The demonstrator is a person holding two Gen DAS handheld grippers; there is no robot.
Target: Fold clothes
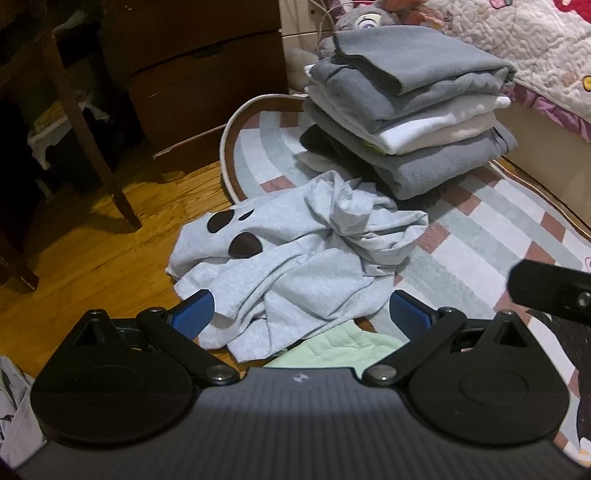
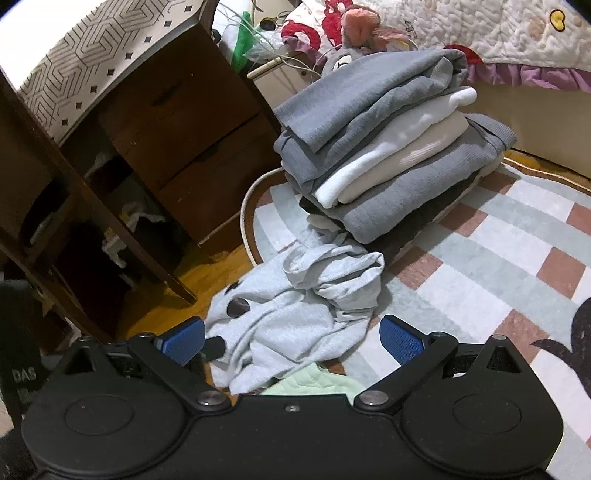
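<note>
Sprawling crumpled soft grey shirt (image 1: 295,258), rumpled folds

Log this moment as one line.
left hand-held gripper: open, empty | right hand-held gripper: open, empty | grey shirt: crumpled, unfolded, on rug edge | stack: folded, behind shirt

**Bedroom floor around my work spot**

I see a striped oval rug (image 1: 491,221) partly covering the wooden floor (image 1: 85,258). A dark wooden dresser (image 2: 177,129) stands at the left. A quilted bedspread (image 1: 517,40) and a grey plush toy (image 1: 364,18) sit behind.
</note>
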